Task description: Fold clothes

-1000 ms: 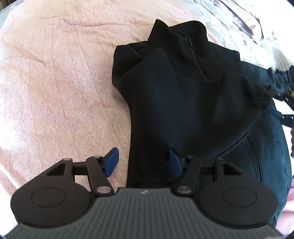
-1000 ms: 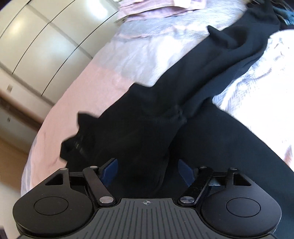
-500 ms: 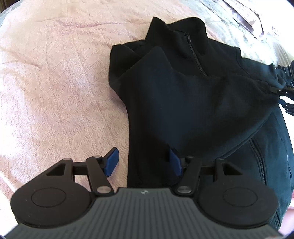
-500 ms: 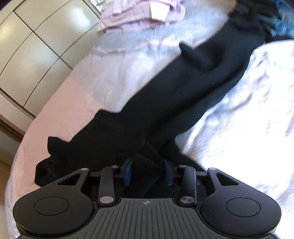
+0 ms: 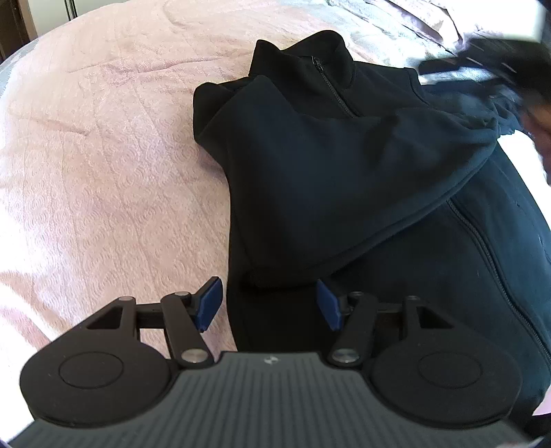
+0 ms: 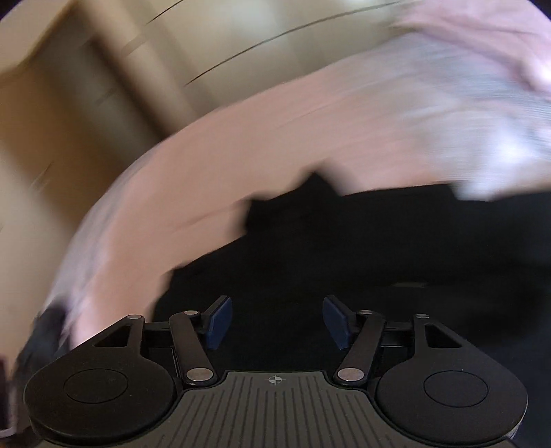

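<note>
A black zip-neck fleece jacket point(image 5: 310, 165) lies on the pink bedspread point(image 5: 103, 155), collar towards the far side. One sleeve is laid slantwise across its front, and the cuff point(image 5: 496, 127) ends at the right. My left gripper point(image 5: 268, 303) hovers open over the jacket's near left edge, its blue pads not pressing the cloth. My right gripper point(image 6: 277, 322) is opening above the dark jacket point(image 6: 344, 258). Nothing is pinched between its pads, and its view is smeared by motion. In the left wrist view a blurred dark shape point(image 5: 499, 58) shows beside the cuff.
Folded pale cloths point(image 5: 413, 20) lie at the bed's far right. Cream cupboard doors point(image 6: 120, 86) stand beyond the bed's edge in the right wrist view. The bedspread stretches wide to the left of the jacket.
Half a second ago the right gripper was shut on the sleeve's cuff. It has since let go, rolled and swung away fast. The left gripper shifted a little, its jaws unchanged.
</note>
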The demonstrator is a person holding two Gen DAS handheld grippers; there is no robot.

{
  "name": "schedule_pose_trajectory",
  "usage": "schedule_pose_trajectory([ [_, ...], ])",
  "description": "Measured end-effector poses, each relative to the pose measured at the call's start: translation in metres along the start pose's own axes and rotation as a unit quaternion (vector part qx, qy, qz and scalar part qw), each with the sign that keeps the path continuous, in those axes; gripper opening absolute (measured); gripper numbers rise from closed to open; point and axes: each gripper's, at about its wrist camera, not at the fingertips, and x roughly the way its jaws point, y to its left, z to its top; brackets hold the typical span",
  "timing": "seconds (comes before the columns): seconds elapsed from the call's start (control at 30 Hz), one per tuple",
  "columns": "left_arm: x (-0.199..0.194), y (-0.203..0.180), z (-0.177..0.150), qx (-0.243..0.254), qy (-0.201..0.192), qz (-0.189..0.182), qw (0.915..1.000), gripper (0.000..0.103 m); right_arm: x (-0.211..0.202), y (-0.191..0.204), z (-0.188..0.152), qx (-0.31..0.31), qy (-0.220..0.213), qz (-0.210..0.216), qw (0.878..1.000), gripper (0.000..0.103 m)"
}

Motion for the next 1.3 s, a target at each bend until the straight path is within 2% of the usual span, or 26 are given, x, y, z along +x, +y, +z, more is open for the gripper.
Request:
schedule_pose_trajectory([
  [0.1, -0.007, 0.001, -0.002, -0.025, -0.030, 0.003, 0.9992, 0.055, 0.051, 0.042, 0.022, -0.074, 0.050, 0.073, 0.993, 0.062],
  [0.2, -0.016, 0.002, -0.001, -0.049, -0.070, 0.000, 0.9964, 0.055, 0.106, 0.077, 0.051, -0.126, 0.091, 0.106, 0.982, 0.062],
  [0.27, -0.014, 0.003, -0.001, -0.062, -0.077, -0.006, 0.9951, 0.055, 0.149, 0.087, 0.071, -0.120, 0.131, 0.118, 0.977, 0.062],
  [0.37, -0.007, 0.003, -0.005, -0.065, -0.080, -0.015, 0.9946, 0.054, 0.213, 0.100, 0.080, -0.122, 0.222, 0.109, 0.961, 0.062],
  [0.47, -0.001, 0.002, -0.013, -0.061, -0.080, -0.018, 0.9947, 0.054, 0.261, 0.109, 0.074, -0.160, 0.309, 0.064, 0.935, 0.062],
  [0.5, -0.001, 0.003, -0.015, -0.063, -0.081, -0.018, 0.9946, 0.054, 0.271, 0.113, 0.070, -0.167, 0.340, 0.062, 0.923, 0.062],
  [0.53, -0.001, 0.004, -0.018, -0.066, -0.082, -0.017, 0.9943, 0.054, 0.280, 0.116, 0.067, -0.175, 0.370, 0.061, 0.911, 0.054],
  [0.57, -0.001, 0.006, -0.019, -0.069, -0.083, -0.015, 0.9941, 0.054, 0.283, 0.125, 0.066, -0.183, 0.378, 0.072, 0.905, 0.036],
  [0.6, -0.001, 0.007, -0.021, -0.071, -0.085, -0.012, 0.9937, 0.054, 0.286, 0.133, 0.066, -0.191, 0.385, 0.083, 0.899, 0.011],
  [0.7, -0.003, 0.008, -0.022, -0.067, -0.094, -0.003, 0.9933, 0.054, 0.298, 0.149, 0.080, -0.169, 0.339, 0.103, 0.920, 0.011],
  [0.83, -0.013, 0.009, -0.017, -0.064, -0.119, 0.002, 0.9908, 0.053, 0.316, 0.159, 0.086, -0.157, 0.300, 0.107, 0.935, 0.011],
  [0.9, -0.017, 0.012, -0.014, -0.067, -0.131, -0.010, 0.9891, 0.053, 0.306, 0.164, 0.089, -0.147, 0.290, 0.105, 0.940, 0.013],
  [1.0, -0.016, 0.011, -0.007, -0.061, -0.133, -0.037, 0.9885, 0.053, 0.276, 0.169, 0.096, -0.170, 0.258, 0.116, 0.944, 0.027],
  [1.07, -0.011, 0.011, -0.006, -0.061, -0.118, -0.031, 0.9907, 0.053, 0.252, 0.168, 0.092, -0.185, 0.248, 0.124, 0.943, 0.029],
  [1.1, -0.008, 0.011, -0.005, -0.061, -0.109, -0.026, 0.9918, 0.053, 0.245, 0.168, 0.085, -0.190, 0.248, 0.130, 0.941, 0.030],
  [1.17, -0.002, 0.011, -0.005, -0.062, -0.093, -0.017, 0.9936, 0.053, 0.220, 0.158, 0.070, -0.192, 0.249, 0.128, 0.941, 0.041],
  [1.2, 0.001, 0.014, -0.006, -0.072, -0.082, -0.016, 0.9939, 0.053, 0.206, 0.152, 0.061, -0.191, 0.249, 0.122, 0.942, 0.055],
  [1.23, 0.004, 0.020, -0.009, -0.088, -0.073, -0.017, 0.9934, 0.053, 0.192, 0.145, 0.052, -0.192, 0.249, 0.117, 0.942, 0.063],
  [1.3, 0.011, 0.030, -0.012, -0.120, -0.053, -0.035, 0.9907, 0.046, 0.169, 0.130, 0.028, -0.182, 0.253, 0.107, 0.944, 0.063],
])
